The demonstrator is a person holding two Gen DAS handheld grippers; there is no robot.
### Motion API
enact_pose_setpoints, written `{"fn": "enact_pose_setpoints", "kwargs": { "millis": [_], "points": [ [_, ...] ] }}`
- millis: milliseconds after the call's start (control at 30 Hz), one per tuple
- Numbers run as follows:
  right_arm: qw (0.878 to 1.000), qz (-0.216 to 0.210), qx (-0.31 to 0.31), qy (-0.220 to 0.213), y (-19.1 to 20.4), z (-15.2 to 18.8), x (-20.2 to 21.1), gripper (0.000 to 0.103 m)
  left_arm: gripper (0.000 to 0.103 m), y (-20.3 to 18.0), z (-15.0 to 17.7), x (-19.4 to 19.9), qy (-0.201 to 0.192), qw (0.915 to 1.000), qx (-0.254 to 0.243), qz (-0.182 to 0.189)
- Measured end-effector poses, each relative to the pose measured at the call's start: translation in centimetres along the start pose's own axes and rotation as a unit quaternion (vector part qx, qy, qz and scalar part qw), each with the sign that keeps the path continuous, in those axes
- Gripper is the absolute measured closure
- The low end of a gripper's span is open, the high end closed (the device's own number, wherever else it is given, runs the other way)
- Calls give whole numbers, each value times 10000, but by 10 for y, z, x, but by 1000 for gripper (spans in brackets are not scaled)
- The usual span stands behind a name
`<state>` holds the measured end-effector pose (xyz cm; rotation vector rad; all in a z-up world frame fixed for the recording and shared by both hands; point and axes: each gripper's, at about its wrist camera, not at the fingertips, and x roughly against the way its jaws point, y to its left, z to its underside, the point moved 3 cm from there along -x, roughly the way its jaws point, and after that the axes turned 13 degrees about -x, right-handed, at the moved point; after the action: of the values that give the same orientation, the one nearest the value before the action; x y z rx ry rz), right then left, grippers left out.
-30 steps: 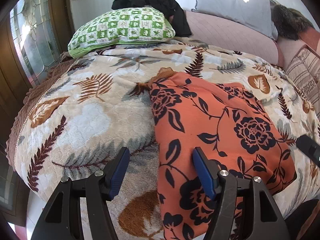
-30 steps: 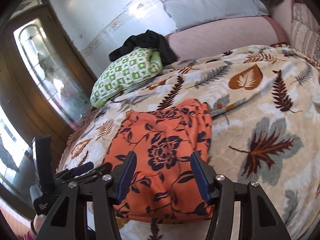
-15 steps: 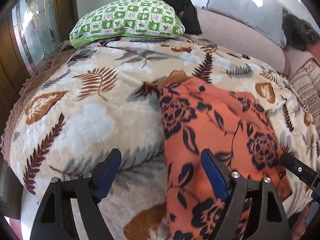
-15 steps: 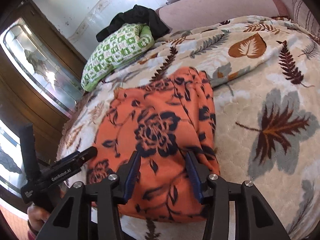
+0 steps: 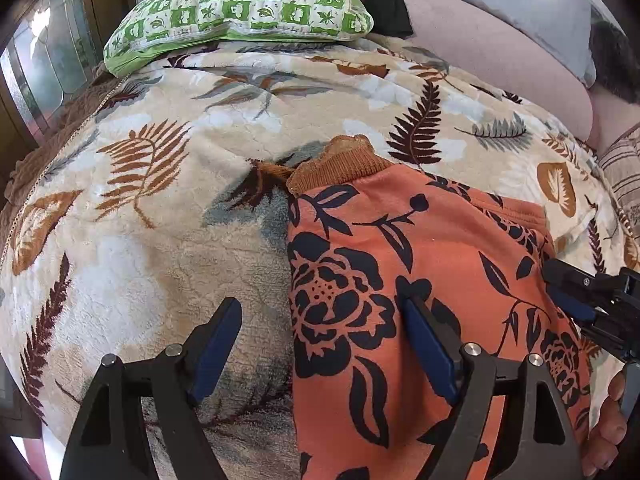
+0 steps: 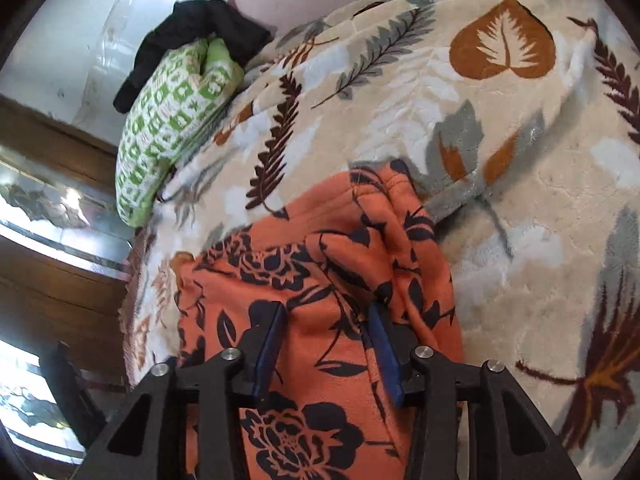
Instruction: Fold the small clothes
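Note:
An orange garment (image 5: 420, 260) with a dark floral print and a brown ribbed cuff (image 5: 340, 166) lies flat on the leaf-print blanket (image 5: 160, 208). My left gripper (image 5: 320, 328) hangs low over its left edge, open wide; one finger is over the blanket, the other over the fabric. The right gripper (image 5: 580, 300) shows at the garment's right side, with a hand (image 5: 608, 420) below it. In the right wrist view the right gripper (image 6: 328, 336) is down at the garment (image 6: 304, 280) near its bunched right edge. Its jaws are closing with fabric between them, and the pads are not pressing.
A green-and-white checked pillow (image 5: 240, 4) and a black garment (image 5: 386, 8) lie at the far end of the bed. A grey pillow (image 5: 520, 4) leans beyond a pink sheet (image 5: 500, 64). A wooden door with glass panes (image 5: 40, 64) stands left. A striped cushion (image 5: 624, 168) sits right.
Both grippers have come forward and down toward the orange garment. The left jaws have spread wider, the right jaws have narrowed, and the right wrist has rolled.

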<state>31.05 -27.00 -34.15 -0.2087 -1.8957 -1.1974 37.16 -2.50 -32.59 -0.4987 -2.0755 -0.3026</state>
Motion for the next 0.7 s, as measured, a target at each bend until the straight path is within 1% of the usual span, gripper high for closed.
{"fn": "enact_pose_setpoints", "kwargs": {
  "millis": [100, 133, 167, 267, 367, 467, 533, 567, 600, 633, 700],
  "points": [
    [9999, -151, 52, -56, 0, 5, 16, 57, 19, -3, 5, 15, -202, 9996, -104, -188],
    [9997, -188, 83, -96, 0, 9, 23, 57, 19, -5, 8, 23, -275, 9989, -207, -315],
    [9995, -209, 179, -148, 1, 16, 33, 56, 19, -8, 12, 30, -346, 9979, -305, -446],
    [9981, -191, 530, -258, 3, 42, 58, 56, 19, -13, 23, 50, -496, 9959, -386, -647],
    [9950, -56, 940, -338, 3, 75, 79, 56, 19, -20, 35, 70, -638, 9941, -421, -766],
    [9911, 190, 1267, -352, -6, 106, 86, 56, 18, -25, 55, 76, -586, 9918, -466, -1032],
    [9907, 279, 1320, -186, -21, 122, 78, 56, 16, -27, 70, 65, -382, 9935, -509, -940],
    [9900, 248, 1365, -245, -28, 126, 76, 56, 16, -27, 75, 61, -316, 9943, -494, -888],
    [9895, 177, 1392, -331, -31, 127, 78, 56, 16, -25, 79, 60, -376, 9946, -437, -865],
    [9902, 149, 1356, -300, -31, 127, 79, 56, 16, -23, 79, 63, -369, 9954, -406, -785],
    [9925, 171, 1188, -219, -29, 122, 86, 56, 16, -22, 77, 72, -301, 9951, -426, -845]
  ]
}}
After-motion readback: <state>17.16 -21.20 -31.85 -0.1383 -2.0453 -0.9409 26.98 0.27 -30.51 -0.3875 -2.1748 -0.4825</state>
